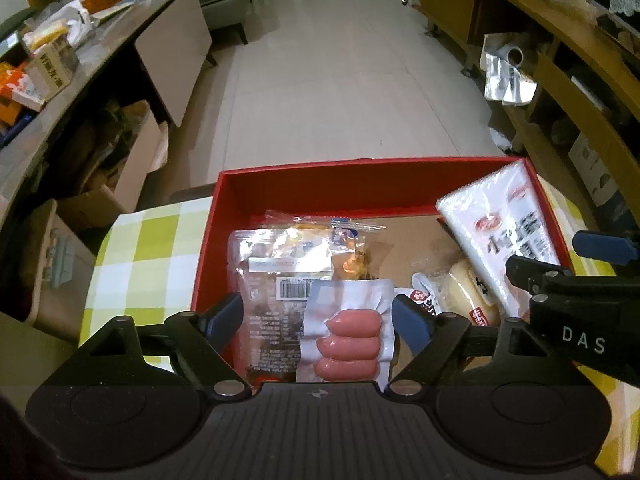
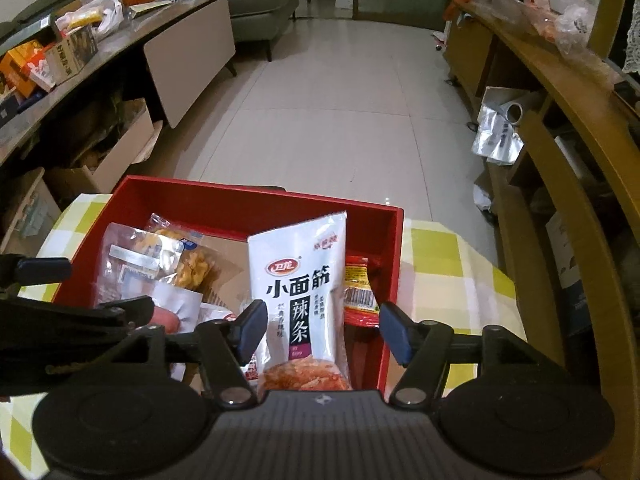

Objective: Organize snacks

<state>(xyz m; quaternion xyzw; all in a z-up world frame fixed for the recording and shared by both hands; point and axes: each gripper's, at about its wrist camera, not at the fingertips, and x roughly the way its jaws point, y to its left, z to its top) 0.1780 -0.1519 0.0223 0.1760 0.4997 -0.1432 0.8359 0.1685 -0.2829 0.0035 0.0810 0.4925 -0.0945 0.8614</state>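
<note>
A red box (image 1: 320,184) (image 2: 256,202) sits on a green-checked cloth (image 1: 140,240) and holds several snack packs. My left gripper (image 1: 318,316) is open above the box's near end, with a pack of pink sausages (image 1: 350,340) lying between its fingers. A clear dark snack bag (image 1: 272,292) lies to its left. My right gripper (image 2: 324,330) is open, with a white spicy-strip pouch (image 2: 300,292) (image 1: 504,248) leaning between its fingers against the box's right wall. A small red-yellow packet (image 2: 358,288) lies to its right. A round bun pack (image 1: 468,288) lies in the middle.
A long cluttered counter (image 1: 52,64) runs along the left with cardboard boxes (image 1: 120,168) beneath. A wooden shelf unit (image 1: 560,92) stands at the right, with a foil bag (image 1: 506,72) on it. Tiled floor (image 1: 340,80) lies beyond the box.
</note>
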